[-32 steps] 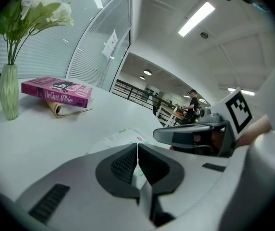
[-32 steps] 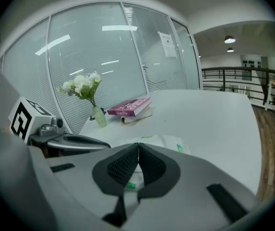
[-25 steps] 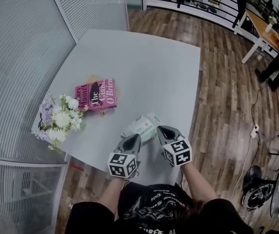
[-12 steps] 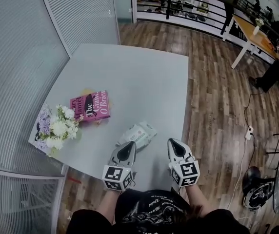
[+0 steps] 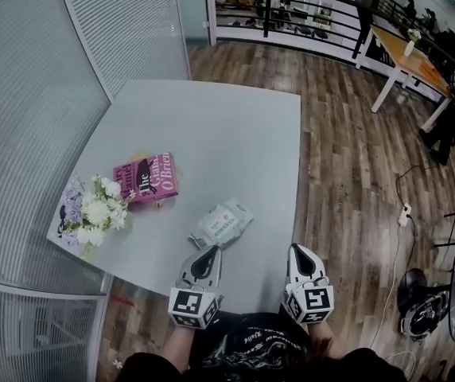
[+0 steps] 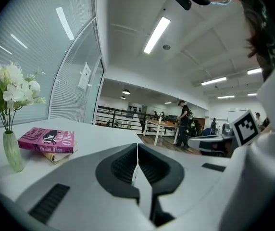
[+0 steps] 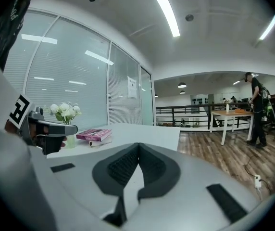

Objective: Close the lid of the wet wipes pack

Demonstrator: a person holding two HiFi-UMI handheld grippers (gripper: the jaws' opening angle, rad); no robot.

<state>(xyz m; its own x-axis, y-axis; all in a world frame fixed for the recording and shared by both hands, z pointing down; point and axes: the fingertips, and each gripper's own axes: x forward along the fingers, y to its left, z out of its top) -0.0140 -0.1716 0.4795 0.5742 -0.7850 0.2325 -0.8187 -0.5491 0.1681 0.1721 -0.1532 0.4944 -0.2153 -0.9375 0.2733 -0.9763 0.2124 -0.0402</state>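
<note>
White wet wipes pack (image 5: 221, 223): flat on worktop (image 5: 227, 126), near 6 o'clock edge, lid seemingly down | left gripper (image 5: 207, 251), right gripper (image 5: 298, 250): jaws together, empty, clear of pack | next: confirm lid seated

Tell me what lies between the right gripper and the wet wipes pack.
Nothing: in the head view, only bare grey table separates the right gripper from the wet wipes pack.

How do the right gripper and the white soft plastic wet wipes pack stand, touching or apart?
Apart. The head view shows bare grey table between the right gripper and the white wet wipes pack.
</note>
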